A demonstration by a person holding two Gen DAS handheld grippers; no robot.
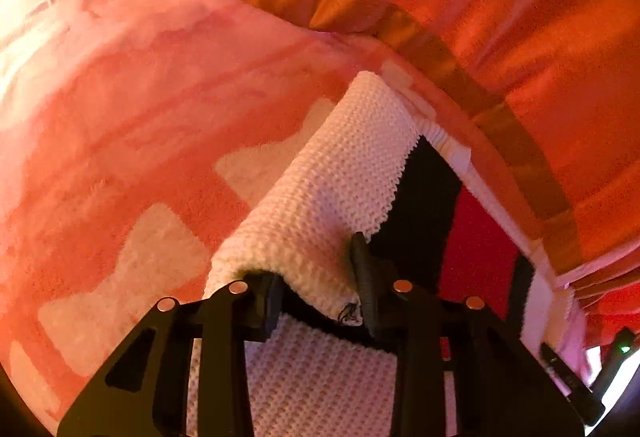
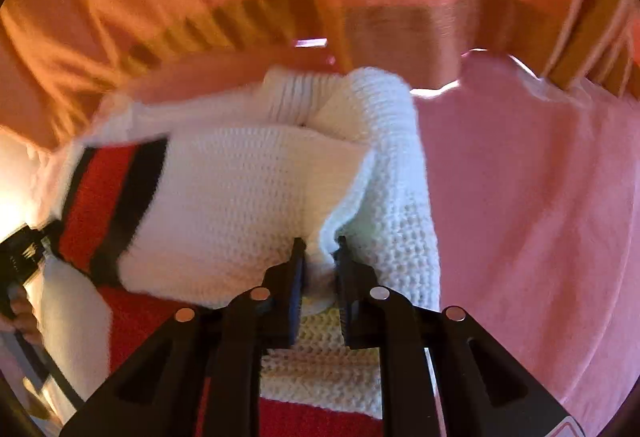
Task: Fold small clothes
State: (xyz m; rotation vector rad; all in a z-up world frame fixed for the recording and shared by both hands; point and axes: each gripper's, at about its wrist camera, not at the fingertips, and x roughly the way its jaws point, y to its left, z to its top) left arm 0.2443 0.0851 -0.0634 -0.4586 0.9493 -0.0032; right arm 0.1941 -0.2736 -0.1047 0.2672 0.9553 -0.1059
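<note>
Left gripper (image 1: 320,277): jaws partly closed, clamped on a rolled fold of the white knit sweater (image 1: 320,189); the left finger is buried under the fold, the right finger (image 1: 362,277) presses its outer side. From the left wrist view the held sleeve-like roll runs away from the gripper, up and to the right, ending at a ribbed cuff (image 1: 444,145). Right gripper (image 2: 320,261): jaws nearly closed, pinching a thin edge of the same sweater (image 2: 240,197) between the black ribbed pads (image 2: 345,277). Fabric is a chunky, open waffle-stitch knit, soft and thick, with a ribbed band at the far end and a red stripe (image 2: 100,197) bordered by black bands across the body. In the right wrist view the garment lies bunched, long axis running roughly left to right, over a pink fleecy blanket (image 2: 540,197). The same cover shows a pink-and-cream block pattern (image 1: 140,157) in the left view. Orange cloth with tan stripes (image 1: 480,17) lies beyond. Both views are motion-blurred.
</note>
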